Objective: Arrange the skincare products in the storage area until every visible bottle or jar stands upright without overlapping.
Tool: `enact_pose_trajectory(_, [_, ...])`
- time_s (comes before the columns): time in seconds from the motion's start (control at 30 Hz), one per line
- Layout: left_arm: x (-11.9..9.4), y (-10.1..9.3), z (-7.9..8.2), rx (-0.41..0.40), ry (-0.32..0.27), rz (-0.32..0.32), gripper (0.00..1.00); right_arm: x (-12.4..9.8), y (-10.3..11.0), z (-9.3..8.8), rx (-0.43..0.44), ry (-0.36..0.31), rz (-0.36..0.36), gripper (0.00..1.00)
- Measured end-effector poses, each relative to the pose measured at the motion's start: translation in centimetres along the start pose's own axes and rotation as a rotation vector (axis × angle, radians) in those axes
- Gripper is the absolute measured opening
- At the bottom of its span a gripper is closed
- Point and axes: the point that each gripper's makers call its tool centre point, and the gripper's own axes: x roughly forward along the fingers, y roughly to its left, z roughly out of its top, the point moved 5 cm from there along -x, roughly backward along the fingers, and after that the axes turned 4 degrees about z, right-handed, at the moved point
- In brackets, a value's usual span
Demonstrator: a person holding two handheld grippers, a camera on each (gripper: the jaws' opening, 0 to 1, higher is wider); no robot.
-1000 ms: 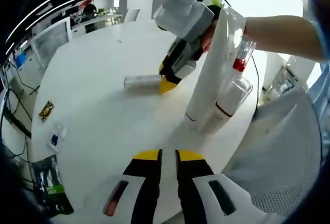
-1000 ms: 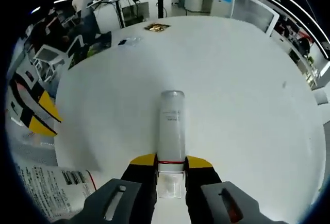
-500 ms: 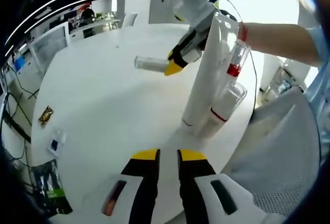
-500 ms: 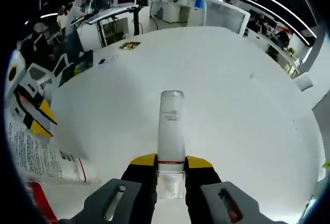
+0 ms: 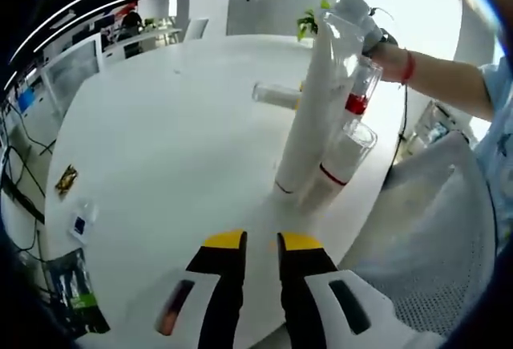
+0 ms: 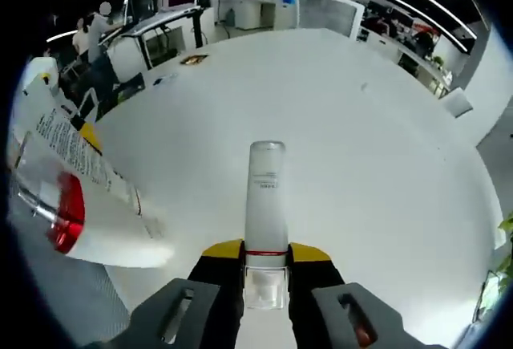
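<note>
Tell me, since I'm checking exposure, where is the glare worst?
Left gripper view: window light washes out the top right, behind the tall white tube and the person's arm. Right gripper view: evenly lit; the frosted bottle reads sharp.

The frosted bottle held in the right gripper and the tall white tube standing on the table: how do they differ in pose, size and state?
The frosted bottle with a red ring lies sideways, off the table; the tall white tube stands upright on the round white table. The bottle is gripped by the right gripper; the tube stands free. The tube looks taller. Both are slim cylinders.
</note>
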Motion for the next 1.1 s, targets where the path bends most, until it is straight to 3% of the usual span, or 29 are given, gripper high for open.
enact_pose_trajectory(0.2, [0.1,-0.7,-0.2,-0.008,0.011,-0.045,0.18,-2.1,0.6,-3.6,0.013,0.028,-0.004,0.14])
enact_pose_trajectory(0.33, [0.3,-1.1,-0.4,0.013,0.029,-0.061,0.19,-3.6,1.7,-6.1,-0.034,0.065,-0.012,0.14])
enact_pose_trajectory(0.43, [0.4,-1.4,-0.5,0.031,0.042,-0.074,0.19,-4.4,2.7,-7.6,-0.052,0.054,0.010,0.14])
enact_pose_trajectory(0.53, [0.4,-1.9,-0.6,0.033,0.049,-0.102,0.20,-4.8,3.9,-9.3,-0.033,0.075,0.059,0.14])
enact_pose_trajectory(0.63, [0.4,-2.1,-0.8,0.052,0.058,-0.111,0.20,-5.0,4.7,-10.4,-0.073,0.110,0.072,0.14])
enact_pose_trajectory(0.7, [0.4,-2.3,-0.9,0.061,0.065,-0.120,0.21,-5.3,5.1,-10.6,-0.138,0.120,0.061,0.14])
enact_pose_trajectory(0.9, [0.4,-4.0,-1.1,0.134,0.081,-0.209,0.22,-5.6,7.6,-10.2,-0.198,0.106,0.195,0.14])
enact_pose_trajectory(1.1, [0.2,-5.4,-1.4,0.230,0.083,-0.269,0.24,-5.5,11.0,-9.2,-0.362,0.127,0.314,0.14])
